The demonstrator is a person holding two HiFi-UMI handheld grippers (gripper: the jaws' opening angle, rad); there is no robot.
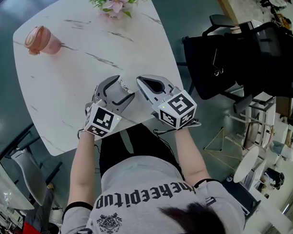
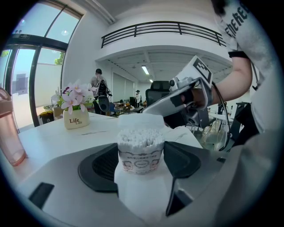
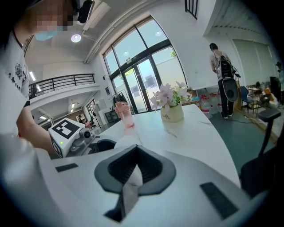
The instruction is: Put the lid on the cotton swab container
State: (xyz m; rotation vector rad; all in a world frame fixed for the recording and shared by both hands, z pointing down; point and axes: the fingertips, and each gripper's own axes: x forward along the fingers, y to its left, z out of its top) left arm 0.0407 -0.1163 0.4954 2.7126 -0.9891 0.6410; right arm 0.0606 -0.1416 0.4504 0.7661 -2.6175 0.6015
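**Both claws loaded at the table's near edge**

From the head view, the left gripper (image 1: pixel 120 86) and the right gripper (image 1: pixel 148 85) sat close together over the near edge of the white marble table (image 1: pixel 64 83), their tips almost meeting. A pink cup (image 1: pixel 42 41) lay at the far left corner and a pot of flowers (image 1: pixel 114 4) stood at the far edge, both well apart from the grippers. What the jaws held was hard to make out from above.

In the left gripper view, the cotton swab container (image 2: pixel 140 153) stood upright between the two dark pads, clenched on both sides. Its top was open and packed with white swab heads. Just behind and above it hung a pale translucent shape at the tip of the right gripper. The pink cup showed at the left edge and the flowers farther back.

In the right gripper view, the jaws were drawn nearly together, pinching a thin translucent piece edge-on, which looked like the lid (image 3: pixel 131 186). The left gripper's marker cube showed to the left, near the jaws. A person (image 3: pixel 222 75) stood far off on the right.
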